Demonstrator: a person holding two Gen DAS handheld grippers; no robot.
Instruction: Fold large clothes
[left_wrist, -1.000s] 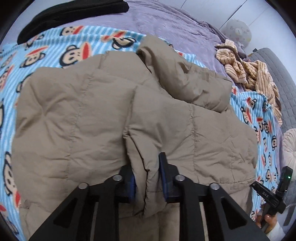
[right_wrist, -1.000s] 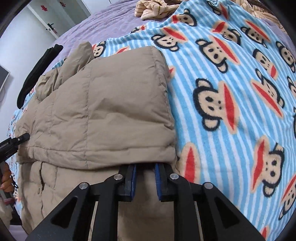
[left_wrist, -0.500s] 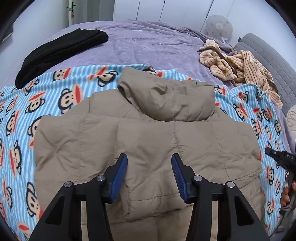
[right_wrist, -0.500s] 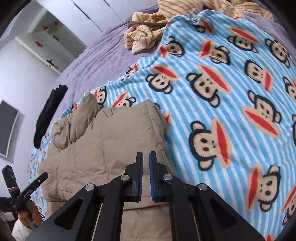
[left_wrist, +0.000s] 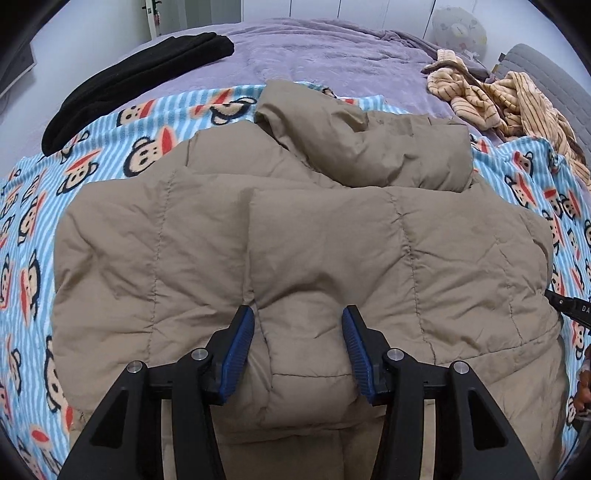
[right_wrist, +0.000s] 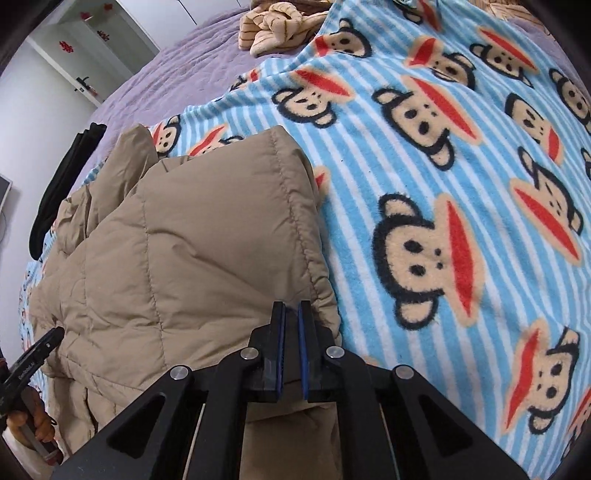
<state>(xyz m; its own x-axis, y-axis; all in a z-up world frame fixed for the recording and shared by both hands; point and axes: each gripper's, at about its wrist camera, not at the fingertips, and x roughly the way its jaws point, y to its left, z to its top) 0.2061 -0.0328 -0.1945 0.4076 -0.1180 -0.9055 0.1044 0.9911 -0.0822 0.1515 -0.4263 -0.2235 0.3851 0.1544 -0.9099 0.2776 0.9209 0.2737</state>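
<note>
A tan quilted puffer jacket (left_wrist: 314, 229) lies folded into a thick block on a blue striped monkey-print blanket (left_wrist: 147, 147), its hood bunched at the far end. My left gripper (left_wrist: 298, 332) hovers open over the jacket's near fold, with nothing between its blue pads. In the right wrist view the jacket (right_wrist: 184, 240) fills the left half and its stitched edge runs down the middle. My right gripper (right_wrist: 291, 325) sits shut just above that edge's near corner, and no cloth shows between the pads. The left gripper (right_wrist: 37, 354) appears at the lower left, held by a hand.
A black garment (left_wrist: 129, 74) lies at the far left on the purple bedspread (left_wrist: 314, 51). A crumpled tan striped garment (left_wrist: 498, 96) lies at the far right by a grey padded edge (left_wrist: 546, 74). The blanket (right_wrist: 443, 184) lies flat to the right of the jacket.
My left gripper let go of the jacket fold it pinched, opened wide and drew back. My right gripper released the hem and pulled clear, staying shut. The jacket settled flat.
</note>
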